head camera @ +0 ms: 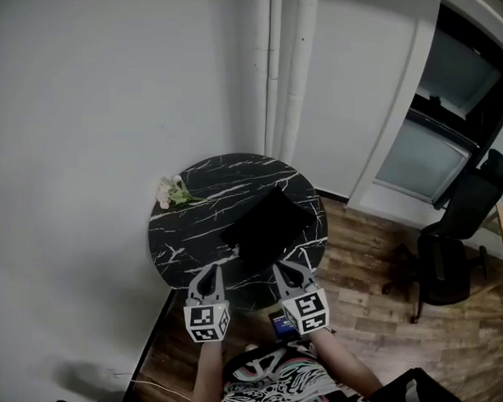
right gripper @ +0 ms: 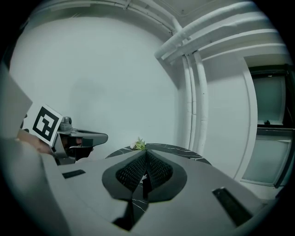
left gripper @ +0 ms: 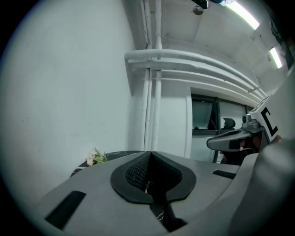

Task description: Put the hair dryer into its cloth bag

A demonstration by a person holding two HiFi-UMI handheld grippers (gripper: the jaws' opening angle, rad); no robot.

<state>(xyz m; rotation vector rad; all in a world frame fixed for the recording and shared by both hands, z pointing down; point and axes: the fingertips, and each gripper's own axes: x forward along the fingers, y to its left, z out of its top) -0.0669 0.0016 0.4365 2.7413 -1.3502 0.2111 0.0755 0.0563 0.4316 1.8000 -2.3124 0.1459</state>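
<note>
A black cloth bag (head camera: 267, 226) lies flat on the round black marble table (head camera: 179, 240), right of its middle. No hair dryer shows outside the bag. Both grippers hover side by side over the table's near edge, pointing roughly level toward the wall. My left gripper (head camera: 213, 271) (left gripper: 150, 156) has its pads pressed together with nothing between them. My right gripper (head camera: 280, 270) (right gripper: 146, 154) is likewise shut and empty, just short of the bag's near corner. Each gripper view shows the other gripper beside it, the right gripper (left gripper: 233, 140) and the left gripper (right gripper: 80, 138).
A small bunch of pale flowers (head camera: 170, 192) (left gripper: 94, 157) (right gripper: 138, 144) lies at the table's far left rim. White pipes (head camera: 284, 71) run up the wall behind. A black office chair (head camera: 459, 238) stands on the wooden floor to the right, by a dark window.
</note>
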